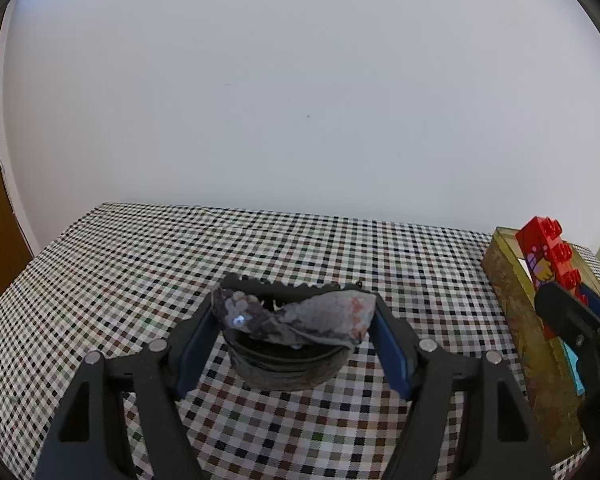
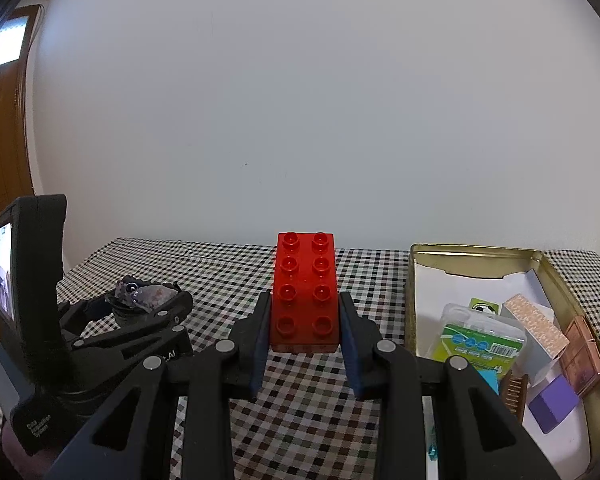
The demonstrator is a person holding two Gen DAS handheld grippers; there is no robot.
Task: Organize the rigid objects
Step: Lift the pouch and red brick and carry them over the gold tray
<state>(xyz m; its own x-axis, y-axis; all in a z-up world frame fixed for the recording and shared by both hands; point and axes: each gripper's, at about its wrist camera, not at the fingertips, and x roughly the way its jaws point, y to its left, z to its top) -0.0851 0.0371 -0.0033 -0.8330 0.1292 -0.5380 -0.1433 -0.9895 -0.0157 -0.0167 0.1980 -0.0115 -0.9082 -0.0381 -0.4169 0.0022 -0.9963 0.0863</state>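
Clamped in the right gripper (image 2: pixel 305 320): a red studded brick (image 2: pixel 305 292), pinched across its narrow sides near the near end, studs up, long axis pointing away. Held clear of the checked tablecloth (image 2: pixel 228 268) and just left of the open gold tin (image 2: pixel 410 292), presumably so as to swing right and drop in with the rest. Already inside the tin: a clear green-labelled case (image 2: pixel 478 340), a pink patterned box (image 2: pixel 536 326), a purple block (image 2: pixel 554 404), white paper lining the floor; room apparently left toward the far end.

Gripped in the left gripper (image 1: pixel 295 314): a grey, mottled, irregular piece (image 1: pixel 300 316), spanned end to end by the blue pads (image 1: pixel 392 344), both of which touch it. Poised over a dark round dish (image 1: pixel 284 364) on the cloth. Resting on the dish rim or lifted just off it — hard to tell from this angle. Wide grip needed because of the piece's length; uneven surface, so likely to pivot if squeezed off-centre.
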